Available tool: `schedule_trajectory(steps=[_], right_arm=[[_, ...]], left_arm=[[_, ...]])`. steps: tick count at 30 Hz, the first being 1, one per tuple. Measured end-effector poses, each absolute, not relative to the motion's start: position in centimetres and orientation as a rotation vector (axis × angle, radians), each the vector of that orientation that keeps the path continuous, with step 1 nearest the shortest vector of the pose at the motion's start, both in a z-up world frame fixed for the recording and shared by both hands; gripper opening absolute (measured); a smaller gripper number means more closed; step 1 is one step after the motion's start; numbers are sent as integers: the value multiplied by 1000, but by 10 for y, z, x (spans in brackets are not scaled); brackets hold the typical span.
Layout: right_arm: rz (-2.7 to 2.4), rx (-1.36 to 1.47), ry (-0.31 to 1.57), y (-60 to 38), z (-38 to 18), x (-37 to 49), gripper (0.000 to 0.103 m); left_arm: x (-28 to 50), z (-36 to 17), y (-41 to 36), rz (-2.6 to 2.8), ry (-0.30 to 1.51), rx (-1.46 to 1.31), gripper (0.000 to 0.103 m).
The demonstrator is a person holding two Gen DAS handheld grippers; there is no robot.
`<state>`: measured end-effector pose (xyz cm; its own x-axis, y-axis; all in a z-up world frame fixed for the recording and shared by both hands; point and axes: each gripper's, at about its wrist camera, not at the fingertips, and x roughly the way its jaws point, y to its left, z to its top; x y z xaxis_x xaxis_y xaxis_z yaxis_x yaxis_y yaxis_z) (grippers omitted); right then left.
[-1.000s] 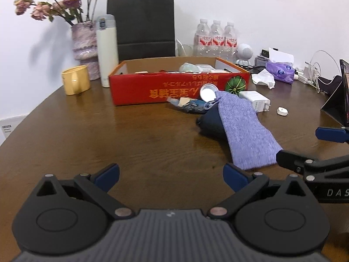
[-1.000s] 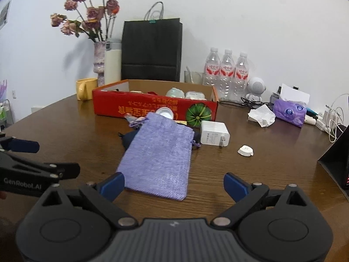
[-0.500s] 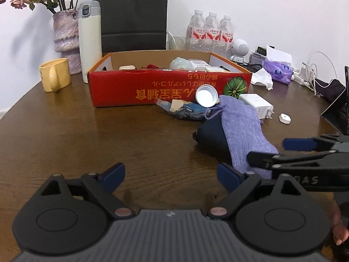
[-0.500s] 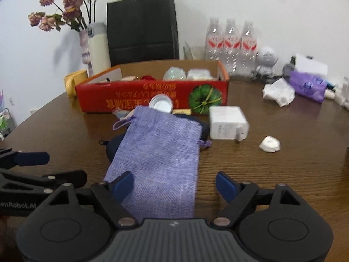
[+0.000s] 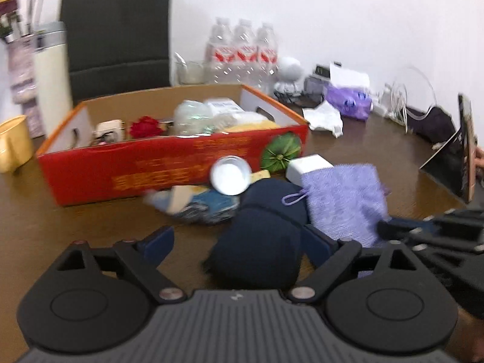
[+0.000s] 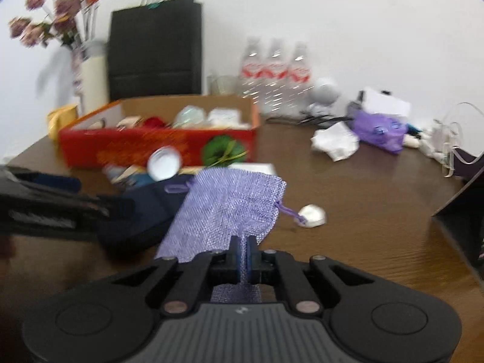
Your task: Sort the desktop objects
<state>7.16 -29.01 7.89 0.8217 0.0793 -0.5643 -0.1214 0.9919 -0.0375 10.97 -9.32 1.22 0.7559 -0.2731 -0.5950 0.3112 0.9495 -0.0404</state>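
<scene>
My right gripper (image 6: 243,252) is shut on the near edge of the purple drawstring pouch (image 6: 230,205), which lies flat on the brown table (image 6: 363,211). The pouch partly covers a dark navy pouch (image 5: 257,260). My left gripper (image 5: 239,240) stands open around that navy pouch, with a gap on its left side. In the left wrist view the right gripper (image 5: 390,227) reaches in at the purple pouch (image 5: 341,199) from the right. Behind stands the red cardboard box (image 5: 169,169), holding several items.
Against the box lie a round white lid (image 5: 230,175), a blue snack packet (image 5: 205,204) and a white charger (image 5: 305,166). A small white object (image 6: 313,214) sits right of the pouch. Yellow mug (image 5: 12,145), thermos (image 5: 51,90), water bottles (image 5: 242,51) and tissues (image 5: 325,118) line the back.
My right gripper's jaws have gone from wide open to shut on the purple pouch's near edge. My left gripper has moved forward and right, bringing the navy pouch between its fingers.
</scene>
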Motion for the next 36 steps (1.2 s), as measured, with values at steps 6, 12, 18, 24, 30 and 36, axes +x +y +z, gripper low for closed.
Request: schedule_trajectory(steps=[6, 12, 18, 24, 30, 36], right_arm=[[105, -53, 586, -306, 87, 67, 4], [151, -61, 597, -297, 83, 63, 4], [218, -74, 608, -287, 82, 51, 5], [399, -142, 645, -262, 74, 35, 9], [437, -196, 646, -242, 82, 22, 42], [424, -64, 651, -229, 94, 34, 81]], left_arm=[[118, -7, -119, -323, 660, 97, 77], [98, -1, -110, -323, 660, 77, 66], [54, 4, -76, -268, 656, 51, 61], [-7, 5, -27, -114, 663, 8, 61], [-40, 13, -4, -48, 659, -20, 81], [-6, 8, -10, -77, 651, -11, 87]])
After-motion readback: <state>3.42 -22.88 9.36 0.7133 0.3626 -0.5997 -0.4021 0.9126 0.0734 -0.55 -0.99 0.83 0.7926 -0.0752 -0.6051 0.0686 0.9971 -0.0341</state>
